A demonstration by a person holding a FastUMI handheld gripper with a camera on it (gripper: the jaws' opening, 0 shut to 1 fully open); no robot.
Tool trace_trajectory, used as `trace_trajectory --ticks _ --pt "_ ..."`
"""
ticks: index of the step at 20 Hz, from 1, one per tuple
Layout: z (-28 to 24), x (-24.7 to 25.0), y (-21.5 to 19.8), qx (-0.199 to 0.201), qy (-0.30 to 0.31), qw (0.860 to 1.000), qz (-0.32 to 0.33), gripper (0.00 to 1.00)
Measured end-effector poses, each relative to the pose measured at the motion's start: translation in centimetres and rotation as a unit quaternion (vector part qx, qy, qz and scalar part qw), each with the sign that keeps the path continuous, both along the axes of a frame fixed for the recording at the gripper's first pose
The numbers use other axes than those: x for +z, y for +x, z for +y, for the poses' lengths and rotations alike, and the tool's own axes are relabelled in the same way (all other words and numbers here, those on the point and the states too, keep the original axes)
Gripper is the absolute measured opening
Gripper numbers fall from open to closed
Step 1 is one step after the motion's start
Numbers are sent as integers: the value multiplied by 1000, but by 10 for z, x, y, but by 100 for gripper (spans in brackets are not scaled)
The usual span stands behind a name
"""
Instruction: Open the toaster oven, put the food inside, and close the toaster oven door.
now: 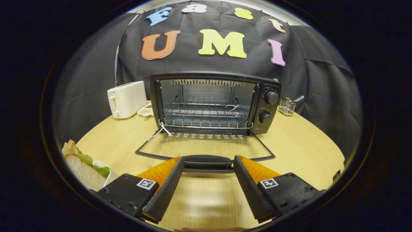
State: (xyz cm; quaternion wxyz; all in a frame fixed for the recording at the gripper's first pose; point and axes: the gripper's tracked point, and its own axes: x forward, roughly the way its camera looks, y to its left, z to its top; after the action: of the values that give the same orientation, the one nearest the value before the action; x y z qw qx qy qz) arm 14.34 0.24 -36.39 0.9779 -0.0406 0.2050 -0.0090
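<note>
Toaster oven (215, 102) on worktop (299, 145), door (206, 149) folded down flat, rack inside bare. Gripper (207, 161) fingers apart, flanking the door handle (207, 162), not clamped. Sandwich (82, 166) sits left of the fingers. White toaster (126, 99) beside oven.

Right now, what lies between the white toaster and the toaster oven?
In the gripper view, a small white dish with something pale sits between the white toaster and the toaster oven. The hand-held gripper is open at the lowered door's handle.

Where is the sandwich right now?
The sandwich sits on the wooden table, beside the gripper's open left finger, well short of the open toaster oven.
</note>
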Motion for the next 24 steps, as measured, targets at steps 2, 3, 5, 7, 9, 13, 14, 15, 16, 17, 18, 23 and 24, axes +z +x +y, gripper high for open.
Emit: trace_trajectory --ticks 2,3,5,7,9,13,14,15,16,17,18,23,24 --pt "-2 5 -4 -3 0 1000 -5 100" --pt "1 8 -7 -1 -1 1000 -10 100" --pt "5 14 -17 4 -2 1000 -16 100" --pt "12 23 -29 14 -5 1000 -24 100" --pt "26 36 -41 35 -12 999 -35 100" --pt "59 69 -62 86 -25 995 -48 100" --pt "68 78 -66 97 -24 994 -49 100" --pt "76 85 -71 108 -23 993 -48 100" --pt "84 94 -75 116 -24 992 -46 100" --pt "91 102 -79 123 -26 991 -46 100" --pt "100 111 -82 132 -27 990 -46 100" --pt "155 119 -102 202 -12 979 31 100" --pt "161 114 -105 205 -10 977 65 100"
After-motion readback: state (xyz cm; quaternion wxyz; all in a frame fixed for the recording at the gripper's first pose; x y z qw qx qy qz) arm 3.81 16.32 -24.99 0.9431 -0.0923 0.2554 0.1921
